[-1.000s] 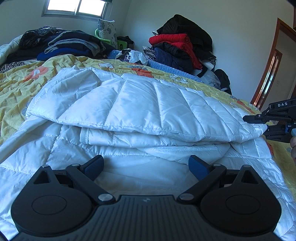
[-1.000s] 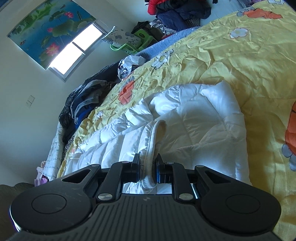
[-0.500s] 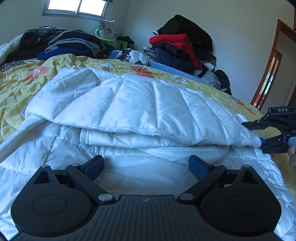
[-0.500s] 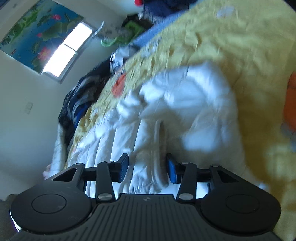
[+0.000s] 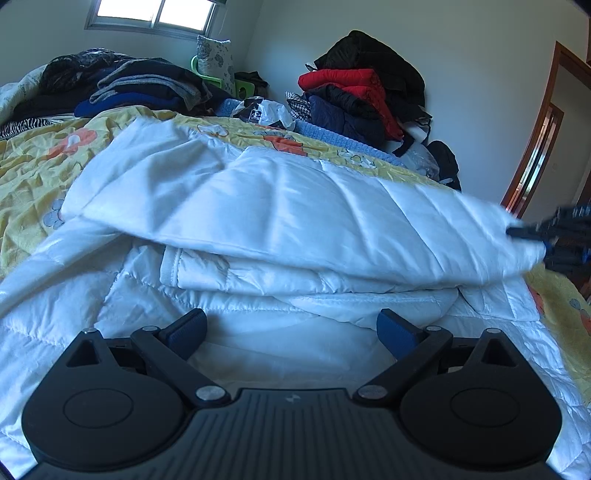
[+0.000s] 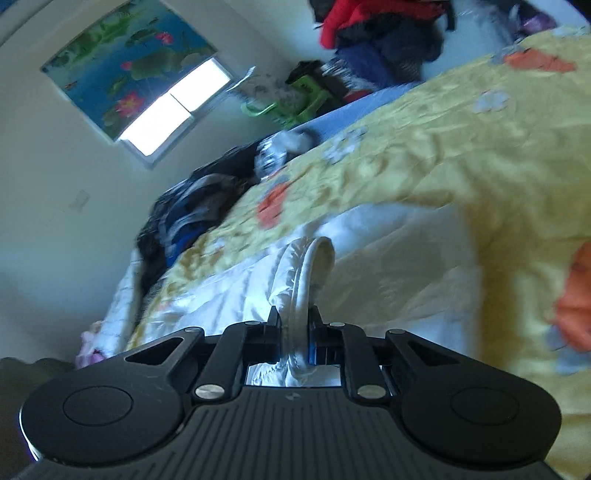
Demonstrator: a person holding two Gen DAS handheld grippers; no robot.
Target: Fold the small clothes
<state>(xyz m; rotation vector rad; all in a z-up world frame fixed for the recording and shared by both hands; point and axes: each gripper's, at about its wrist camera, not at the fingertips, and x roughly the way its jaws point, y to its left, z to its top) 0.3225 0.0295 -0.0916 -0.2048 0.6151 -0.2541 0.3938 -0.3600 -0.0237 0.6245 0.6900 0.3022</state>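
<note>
the right hand-held gripper (image 6: 294, 334) is closing its jaws on the ribbed white hem (image 6: 301, 295) of the white quilted jacket (image 5: 280, 221), the fabric edge pinched between the pads and curling up into a loop just ahead of them. in the left wrist view that same gripper shows blurred at the far right, touching the end of the jacket's top fold, which is lifted there above the layers beneath. the left hand-held gripper (image 5: 291, 332) hangs with its jaws spread wide and nothing between them, its blue pads (image 5: 190, 326) low over the near part of the jacket. the jacket lies in several folded layers on the bed, spread over a yellow bedspread (image 5: 33, 155) printed with orange and white shapes. beyond it, dark folded clothes (image 5: 140, 88) are heaped at the far left of the bed, and a pile with a red garment (image 5: 347, 83) leans against the wall. a window (image 5: 155, 13) sits high at the back, and a wooden door frame (image 5: 539, 140) stands at the right.
</note>
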